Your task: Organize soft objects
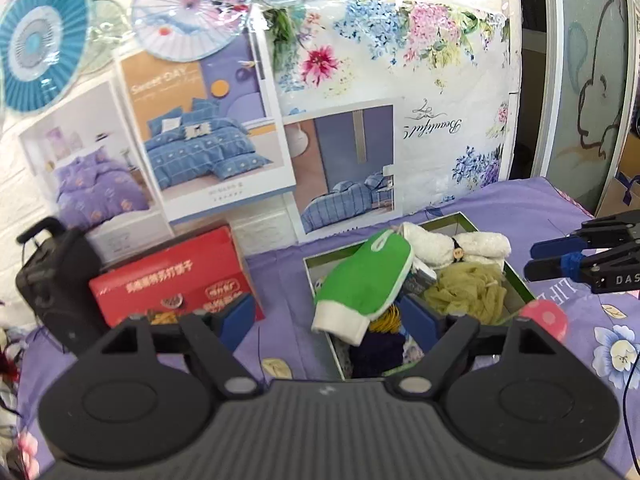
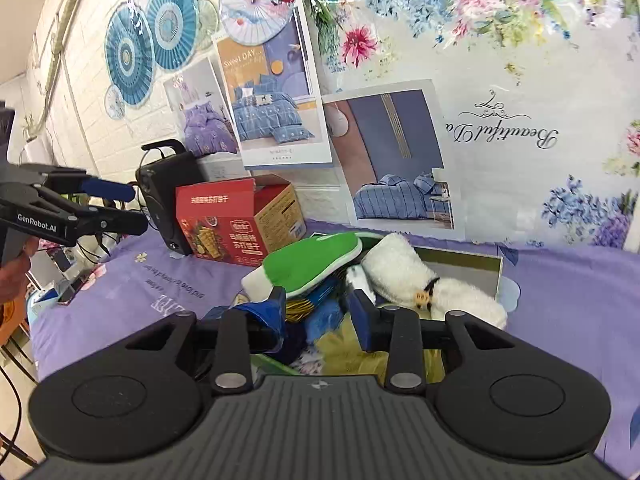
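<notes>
An open green-rimmed box [image 1: 472, 220] on the purple bedsheet holds soft things: a green mitt with a white cuff [image 1: 364, 280], a white fluffy toy [image 1: 456, 244], an olive mesh cloth [image 1: 468, 288] and dark blue fabric [image 1: 376, 352]. My left gripper [image 1: 328, 320] is open and empty, in front of the box's near left corner. My right gripper [image 2: 318, 304] is open and empty, hovering over the box's contents, with the mitt [image 2: 316, 258] and white toy [image 2: 404, 276] just beyond its fingers. It also shows at the right edge of the left wrist view [image 1: 560, 256].
A red snack carton [image 1: 172, 276] and a black speaker [image 1: 52, 280] stand left of the box. Bedding packages [image 1: 208, 128] lean on the wall behind. A pink round object [image 1: 548, 316] lies right of the box. The bed's left edge drops off [image 2: 36, 320].
</notes>
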Demonstrator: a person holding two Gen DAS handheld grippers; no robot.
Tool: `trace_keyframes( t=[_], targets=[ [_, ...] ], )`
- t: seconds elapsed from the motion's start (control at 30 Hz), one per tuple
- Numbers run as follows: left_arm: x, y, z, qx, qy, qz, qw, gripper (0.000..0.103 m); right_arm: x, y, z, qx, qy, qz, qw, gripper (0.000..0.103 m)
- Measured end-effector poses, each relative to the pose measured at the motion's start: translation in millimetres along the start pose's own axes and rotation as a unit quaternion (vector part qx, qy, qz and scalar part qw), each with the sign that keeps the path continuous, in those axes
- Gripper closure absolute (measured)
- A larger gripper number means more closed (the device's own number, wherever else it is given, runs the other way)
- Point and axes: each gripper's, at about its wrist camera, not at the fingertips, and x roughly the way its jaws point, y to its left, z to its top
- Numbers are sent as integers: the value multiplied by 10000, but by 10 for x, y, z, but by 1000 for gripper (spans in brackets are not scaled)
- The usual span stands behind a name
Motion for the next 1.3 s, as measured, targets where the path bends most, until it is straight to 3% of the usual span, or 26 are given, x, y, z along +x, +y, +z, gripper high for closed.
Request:
trace_keyframes(
  t=[0.3, 0.7, 0.83, 0.97, 1.1, 1.3],
  targets=[
    [-385, 171, -583, -662, 109, 171, 9976, 19, -429, 290, -415, 378, 146, -266, 9988, 82],
    [-539, 264, -1076, -1679, 123, 271, 9854, 19, -663, 734, -1187, 1170, 141, -811, 9897, 78],
    [-542, 134, -1165, -1943, 48, 190, 9807, 19, -699, 696, -1458, 1854, -65, -877, 9787, 77],
    [-502, -77, -1217, -2152, 28, 340, 9760, 19, -701, 668, -1596, 2321, -266, -1246, 9643, 76],
    [-384, -369, -1248, -2174, 82, 659, 9738, 19, -604, 687, -1598, 2275, -24, -2078, 9513, 72],
    [-153, -855, -1325, -1886, 241, 1005, 9766, 19, -583, 644, -1543, 2063, -317, -2231, 9522, 71]
  ],
)
